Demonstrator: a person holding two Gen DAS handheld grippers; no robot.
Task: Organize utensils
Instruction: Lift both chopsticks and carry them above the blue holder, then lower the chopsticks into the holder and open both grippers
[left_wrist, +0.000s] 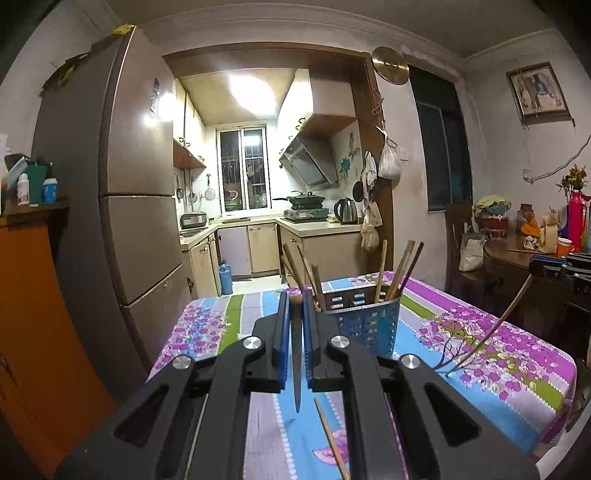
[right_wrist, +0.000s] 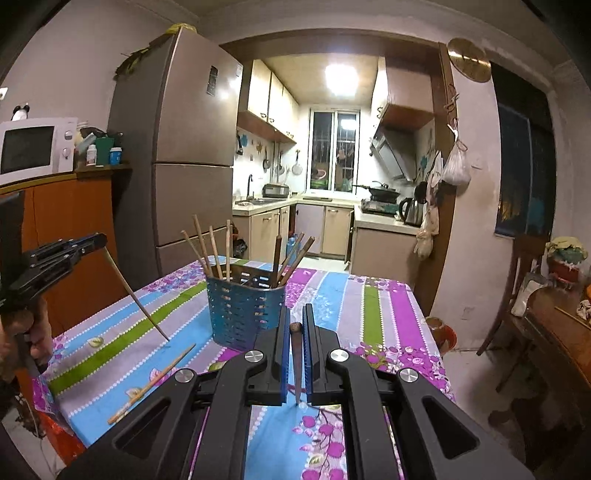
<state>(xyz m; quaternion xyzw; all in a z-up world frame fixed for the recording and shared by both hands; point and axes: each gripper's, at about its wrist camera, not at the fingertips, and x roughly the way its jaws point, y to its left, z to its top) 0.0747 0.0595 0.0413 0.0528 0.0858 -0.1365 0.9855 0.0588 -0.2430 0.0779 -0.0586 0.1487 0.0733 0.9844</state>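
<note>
- A blue perforated plastic utensil holder (right_wrist: 245, 314) stands upright on the table, with several brown wooden chopsticks (right_wrist: 212, 253) leaning in its left compartment and a few more in its right one.
- The left gripper (left_wrist: 295, 295) is closed tight on a single dark wooden chopstick (left_wrist: 296, 365), which hangs tip-down between the blue pads (left_wrist: 283, 332); seen from the right wrist view, this same gripper (right_wrist: 101, 242) is at the left edge, its stick slanting down until the tip is at, or just above, the cloth (which one I cannot tell).
- The right gripper (right_wrist: 295, 325) is likewise clamped on one dark brown tapered chopstick (right_wrist: 296, 363), thick end up, point downward; in the left wrist view it (left_wrist: 535, 266) sits at the far right with its stick angled towards the table.
- One loose light wooden chopstick (right_wrist: 153, 382) lies flat on the cloth, near the holder, on the left in the right wrist view.
- The table wears a striped floral tablecloth (right_wrist: 373, 310) in purple, blue, green and grey.
- A hand (right_wrist: 35, 332) grips the left tool's handle.
- Beyond the table stands a tall brown refrigerator (right_wrist: 188, 147), beside the doorway into a lit kitchen.
</note>
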